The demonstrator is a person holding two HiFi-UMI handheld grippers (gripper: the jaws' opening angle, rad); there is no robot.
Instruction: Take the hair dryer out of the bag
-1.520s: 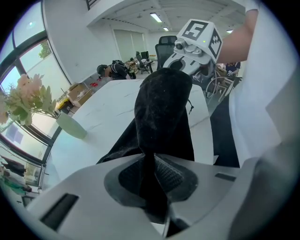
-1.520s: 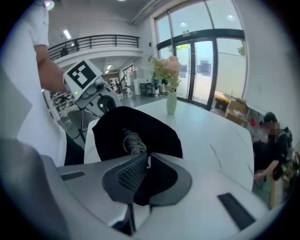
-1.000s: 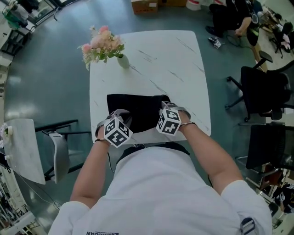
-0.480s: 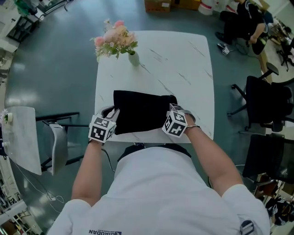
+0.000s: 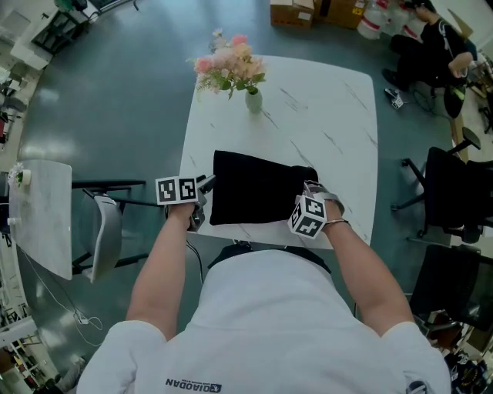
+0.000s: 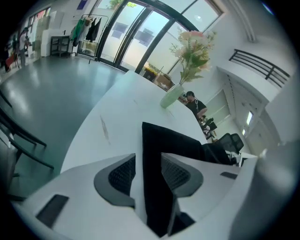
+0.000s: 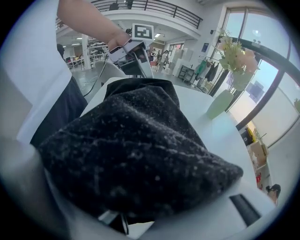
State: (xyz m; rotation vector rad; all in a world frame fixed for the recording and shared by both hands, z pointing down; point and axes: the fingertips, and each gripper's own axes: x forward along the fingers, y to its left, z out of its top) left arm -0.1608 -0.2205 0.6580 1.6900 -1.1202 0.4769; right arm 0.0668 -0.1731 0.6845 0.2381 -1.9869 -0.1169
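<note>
A black fabric bag (image 5: pixel 258 188) lies flat on the white marble table (image 5: pixel 323 108), near its front edge. The hair dryer is not visible. My left gripper (image 5: pixel 202 192) is at the bag's left edge. In the left gripper view, the bag's edge (image 6: pixel 154 187) stands between the jaws of the left gripper (image 6: pixel 149 164). Those jaws have just been opening, and a gap shows beside one dark pad (image 6: pixel 123 176). My right gripper (image 5: pixel 312 202) is at the bag's right end. The bulky bag (image 7: pixel 136 140) fills the gap between its jaws and hides the pads. These jaws have just opened a little.
A green vase of pink flowers (image 5: pixel 252 100) stands at the table's far left. A grey chair (image 5: pixel 104 238) is left of the table, and black office chairs (image 5: pixel 454 192) are on the right. A person (image 5: pixel 431 38) sits at the back right, near boxes (image 5: pixel 296 11).
My left gripper has moved left from over the bag's near corner to its left edge, rolling over, and its jaws have opened. The right gripper has stayed at the bag's right end.
</note>
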